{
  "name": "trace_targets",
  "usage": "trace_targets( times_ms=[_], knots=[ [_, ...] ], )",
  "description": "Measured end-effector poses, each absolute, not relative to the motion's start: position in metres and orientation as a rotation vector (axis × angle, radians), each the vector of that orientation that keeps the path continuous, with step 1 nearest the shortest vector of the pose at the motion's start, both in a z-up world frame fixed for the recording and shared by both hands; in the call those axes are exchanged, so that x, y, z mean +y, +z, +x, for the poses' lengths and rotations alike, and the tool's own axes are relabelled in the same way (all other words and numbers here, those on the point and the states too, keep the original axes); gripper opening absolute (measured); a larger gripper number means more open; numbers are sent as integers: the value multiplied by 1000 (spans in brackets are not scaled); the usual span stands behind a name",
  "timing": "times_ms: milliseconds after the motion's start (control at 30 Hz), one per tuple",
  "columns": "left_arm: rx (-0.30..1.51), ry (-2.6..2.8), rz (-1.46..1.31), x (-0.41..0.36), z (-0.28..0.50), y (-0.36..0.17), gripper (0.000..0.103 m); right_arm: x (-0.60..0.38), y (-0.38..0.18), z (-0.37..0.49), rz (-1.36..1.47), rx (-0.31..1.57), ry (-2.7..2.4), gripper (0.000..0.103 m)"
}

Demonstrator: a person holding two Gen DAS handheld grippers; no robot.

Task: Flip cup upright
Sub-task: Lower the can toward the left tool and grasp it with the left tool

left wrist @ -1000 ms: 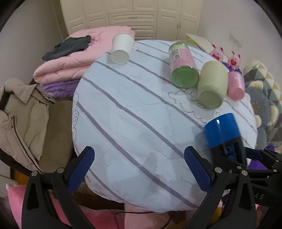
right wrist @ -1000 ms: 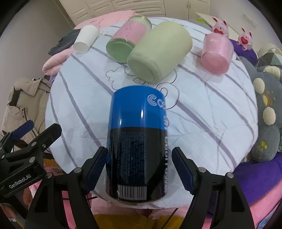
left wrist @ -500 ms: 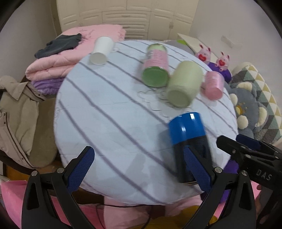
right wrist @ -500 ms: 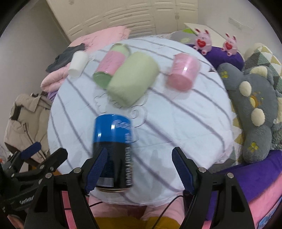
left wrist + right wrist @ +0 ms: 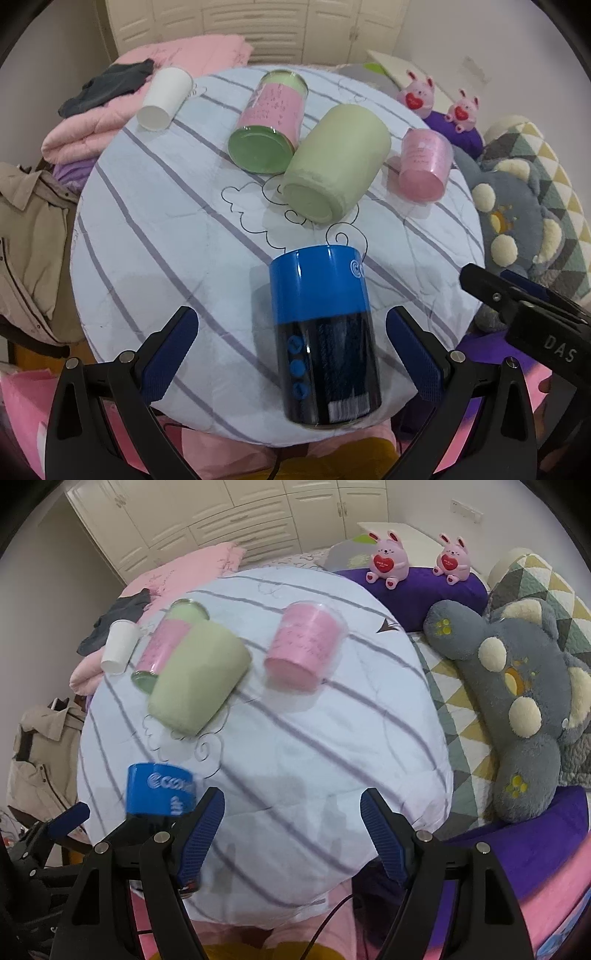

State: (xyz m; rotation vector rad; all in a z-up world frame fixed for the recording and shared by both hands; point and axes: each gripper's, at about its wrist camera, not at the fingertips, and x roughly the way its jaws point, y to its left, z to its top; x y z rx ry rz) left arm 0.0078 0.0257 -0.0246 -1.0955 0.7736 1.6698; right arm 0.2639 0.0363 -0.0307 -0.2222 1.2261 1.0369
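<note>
The blue and black cup [image 5: 325,332] lies on its side near the 6 o'clock edge of the round table [image 5: 155,236], which wears a white cloth with purple stripes. In the left wrist view the blue end points toward 12 o'clock and the black end with the barcode hangs at the near rim. The left gripper [image 5: 291,354] has its jaws spread wide, one on each side of the cup and clear of it, holding nothing. The right gripper [image 5: 291,834] is also spread wide and holds nothing; in its own view the cup [image 5: 160,794] sits at about 9 o'clock, just beside the left blue finger [image 5: 201,834], and I cannot tell whether the two touch. Part of the right gripper's black body shows at 3 o'clock in the left wrist view.

Farther across the table lie four more cups, all on their sides. A pale green cup [image 5: 336,173] rests near the centre with its base toward the camera, touching or nearly touching a pink and green cup [image 5: 269,125] at its 10 o'clock. A pink cup [image 5: 424,166] lies just to the 3 o'clock side of the green one. A white paper cup [image 5: 164,98] lies at the 11 o'clock edge.

Beyond the table, a grey plush toy [image 5: 524,709] lies at 3 o'clock, two pink plush rabbits [image 5: 386,559] sit at 1 o'clock, and folded pink blankets [image 5: 110,110] sit at 11 o'clock
</note>
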Motion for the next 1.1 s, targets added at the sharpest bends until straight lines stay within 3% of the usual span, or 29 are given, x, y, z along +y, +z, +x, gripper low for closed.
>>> trace_targets(
  times_ms=[533, 567, 633, 700, 1100],
  knots=[
    [857, 1695, -1287, 61, 15, -65, 102, 64, -70, 293, -318, 1303, 1116, 78],
    [839, 1693, -1313, 60, 13, -67, 99, 65, -72, 293, -323, 1303, 1116, 78],
    [831, 1674, -1326, 60, 12, -67, 76, 66, -74, 294, -322, 1314, 1131, 78],
    [835, 1665, -1330, 60, 12, -68, 69, 67, -75, 295, -316, 1321, 1142, 78],
    [814, 1682, -1237, 62, 5, -47, 68, 69, -78, 297, -319, 1333, 1139, 78]
  ],
)
